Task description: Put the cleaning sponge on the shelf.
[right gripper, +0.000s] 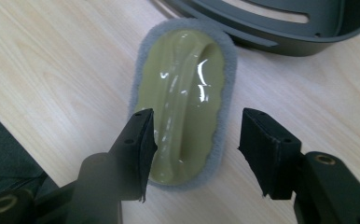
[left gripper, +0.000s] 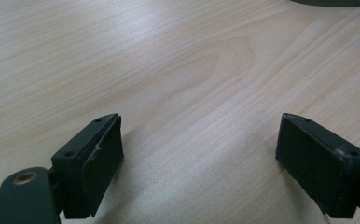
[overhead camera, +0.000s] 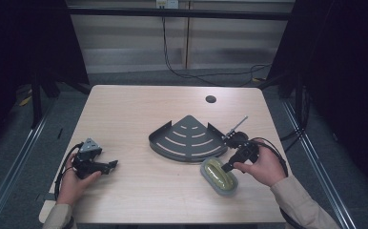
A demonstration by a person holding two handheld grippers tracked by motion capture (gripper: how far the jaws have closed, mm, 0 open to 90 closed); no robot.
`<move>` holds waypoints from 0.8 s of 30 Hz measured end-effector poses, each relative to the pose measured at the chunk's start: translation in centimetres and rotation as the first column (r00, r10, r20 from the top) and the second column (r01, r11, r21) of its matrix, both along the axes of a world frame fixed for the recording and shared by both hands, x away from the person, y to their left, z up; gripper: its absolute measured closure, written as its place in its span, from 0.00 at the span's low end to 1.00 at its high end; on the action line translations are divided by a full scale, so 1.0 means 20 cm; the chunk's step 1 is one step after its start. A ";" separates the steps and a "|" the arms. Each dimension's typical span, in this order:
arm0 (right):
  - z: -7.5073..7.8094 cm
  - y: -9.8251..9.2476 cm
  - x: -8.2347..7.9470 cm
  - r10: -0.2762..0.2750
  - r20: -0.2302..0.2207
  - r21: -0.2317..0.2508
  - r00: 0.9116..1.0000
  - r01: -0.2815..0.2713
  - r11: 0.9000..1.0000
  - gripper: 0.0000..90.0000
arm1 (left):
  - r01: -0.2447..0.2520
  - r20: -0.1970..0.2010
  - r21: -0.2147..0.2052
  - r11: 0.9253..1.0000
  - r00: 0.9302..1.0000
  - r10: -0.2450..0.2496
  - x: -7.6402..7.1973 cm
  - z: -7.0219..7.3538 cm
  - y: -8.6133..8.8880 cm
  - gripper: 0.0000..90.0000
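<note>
Pale wood grain runs across the table (overhead camera: 139,109), and from above a person's two forearms come in from the near edge. The left hand (overhead camera: 75,183) lies low on the table near its left edge, wrapped round the left gripper (overhead camera: 107,166), which points level toward the middle of the table. The right hand (overhead camera: 264,165) sits over by the right edge, wrist bent inward, so that the right gripper (overhead camera: 226,167) angles down and to the left at a scrubbing pad (overhead camera: 219,175) with a yellow-green handle and a grey fuzzy rim. That pad lies flat on the table toward the front right, just in front of a dark fan-shaped shelf (overhead camera: 188,139) with curved slots.

From the left gripper view, the two black jaws stand wide apart close above bare wood, nothing between them. A dark edge of the shelf (left gripper: 332,2) peeps in at the top right.

From the right gripper view, the jaws are partly parted and hang above the near end of the scrubbing pad (right gripper: 183,100). The left jaw overlaps its edge in the picture, the right one stands clear over the table. Neither pad presses on it, so nothing is gripped. The shelf (right gripper: 280,37) curves just beyond the pad's far end; whether they touch I cannot tell.
</note>
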State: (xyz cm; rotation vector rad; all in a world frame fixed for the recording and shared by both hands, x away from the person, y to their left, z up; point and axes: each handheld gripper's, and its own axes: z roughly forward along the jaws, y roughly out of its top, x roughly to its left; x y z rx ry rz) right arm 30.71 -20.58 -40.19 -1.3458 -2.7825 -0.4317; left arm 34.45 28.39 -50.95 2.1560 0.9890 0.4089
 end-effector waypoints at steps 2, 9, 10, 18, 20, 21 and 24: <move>-0.01 0.02 0.00 0.014 -0.006 0.001 1.000 -0.014 1.000 0.51 | 0.000 0.000 0.000 1.000 1.000 0.000 0.00 0.00 0.00 0.16; -0.04 0.06 0.00 0.035 -0.025 -0.014 0.999 -0.036 0.999 0.53 | 0.000 -0.001 0.000 1.000 1.000 0.000 0.00 0.00 0.00 0.16; -0.04 0.06 0.00 0.035 -0.025 -0.014 0.999 -0.036 0.999 0.53 | 0.000 -0.001 0.000 1.000 1.000 0.000 0.00 0.00 0.00 0.16; -0.09 0.10 0.00 0.068 -0.055 -0.058 0.996 -0.071 0.996 0.60 | 0.000 -0.001 0.000 1.000 1.000 0.000 0.00 0.00 0.00 0.16; -0.09 0.11 0.00 0.070 -0.054 -0.070 0.996 -0.074 0.995 0.62 | 0.000 0.000 -0.001 1.000 1.000 0.000 0.00 0.00 0.00 0.16; -0.09 0.11 0.00 0.071 -0.054 -0.076 0.996 -0.075 0.994 0.67 | 0.000 -0.001 -0.001 1.000 1.000 0.000 0.00 0.00 0.00 0.16; -0.09 0.12 -0.01 0.080 -0.066 -0.093 0.995 -0.086 0.992 0.78 | 0.001 -0.001 -0.001 1.000 1.000 -0.001 0.00 0.00 0.00 0.16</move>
